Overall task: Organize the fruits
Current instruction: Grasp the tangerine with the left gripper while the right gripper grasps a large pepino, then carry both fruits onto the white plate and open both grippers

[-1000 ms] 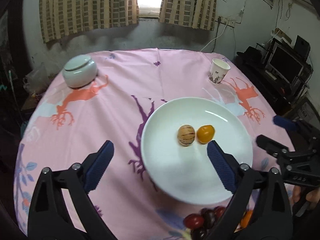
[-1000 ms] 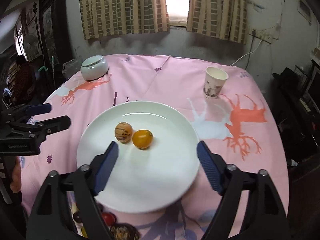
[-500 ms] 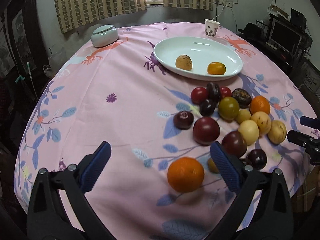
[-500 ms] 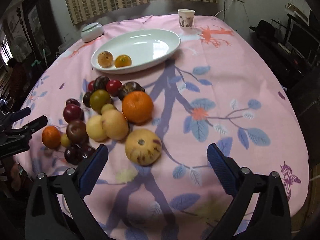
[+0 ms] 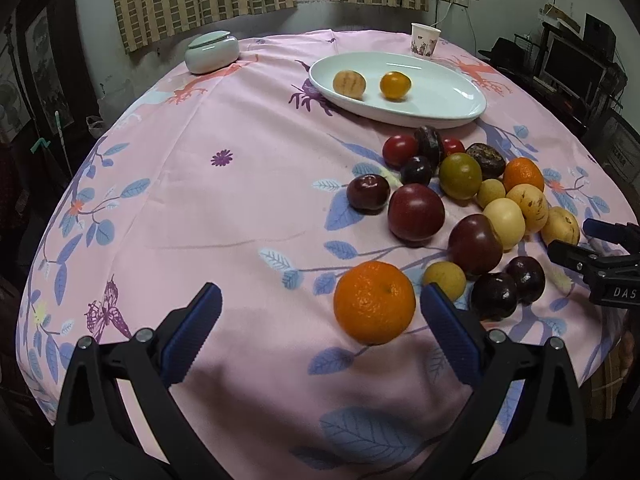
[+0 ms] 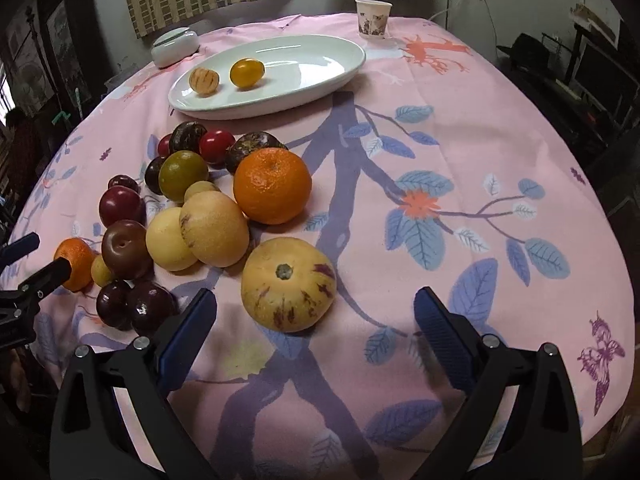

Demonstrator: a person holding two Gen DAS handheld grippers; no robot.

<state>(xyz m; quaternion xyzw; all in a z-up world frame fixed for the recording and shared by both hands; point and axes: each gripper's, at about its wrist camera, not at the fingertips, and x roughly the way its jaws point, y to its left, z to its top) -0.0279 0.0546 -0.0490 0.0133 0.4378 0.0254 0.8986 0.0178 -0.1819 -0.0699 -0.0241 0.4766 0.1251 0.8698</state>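
**Both tongs wide open, fruit heap waiting on the pink table**

The left tongs (image 5: 320,320) gape wide and hold nothing, an orange (image 5: 374,302) lying just inside the right finger. The right tongs (image 6: 316,320) are spread as wide and empty too, with a striped yellow melon (image 6: 288,284) between the tips, stem end up. Its side reads "DAS", the rest cut off. The white oval plate (image 6: 320,52), long axis slanting across the table (image 6: 480,160), carries two small fruits.
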